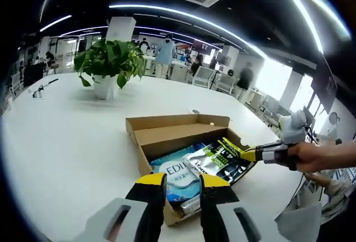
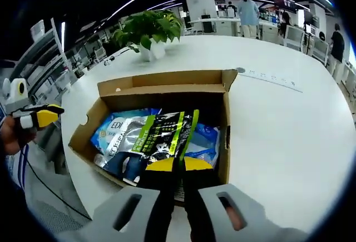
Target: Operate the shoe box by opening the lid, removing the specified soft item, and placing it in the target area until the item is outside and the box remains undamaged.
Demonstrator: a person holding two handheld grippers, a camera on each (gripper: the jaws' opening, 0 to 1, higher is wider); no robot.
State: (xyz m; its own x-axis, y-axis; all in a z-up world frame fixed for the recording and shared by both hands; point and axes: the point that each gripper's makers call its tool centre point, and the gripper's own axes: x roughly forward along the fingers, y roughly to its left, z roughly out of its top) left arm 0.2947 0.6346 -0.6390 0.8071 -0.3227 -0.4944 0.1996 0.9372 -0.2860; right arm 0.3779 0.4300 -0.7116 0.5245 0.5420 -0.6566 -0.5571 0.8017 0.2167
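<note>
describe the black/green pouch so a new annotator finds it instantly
On the white table, in front of the potted plant, sits an open cardboard shoe box. The black pouch with lime-green stripes lies on top of its contents, in the right gripper. Its neighbours are a silver pouch and blue packs.

My left gripper (image 1: 183,183) has two black jaws capped with yellow tips, each seated in a pale grey moulded housing with a rounded slot cut through it, pinkish inside. My right gripper (image 2: 178,167) is built the same: black jaws, yellow tips, grey slotted housings. Seen from the left gripper view, the right gripper (image 1: 248,154) shows a yellow tip, a black-and-white banded body and a pale grey block on top, just beside my hand (image 1: 311,156). A black cable (image 1: 303,183) hangs beneath that hand.
</note>
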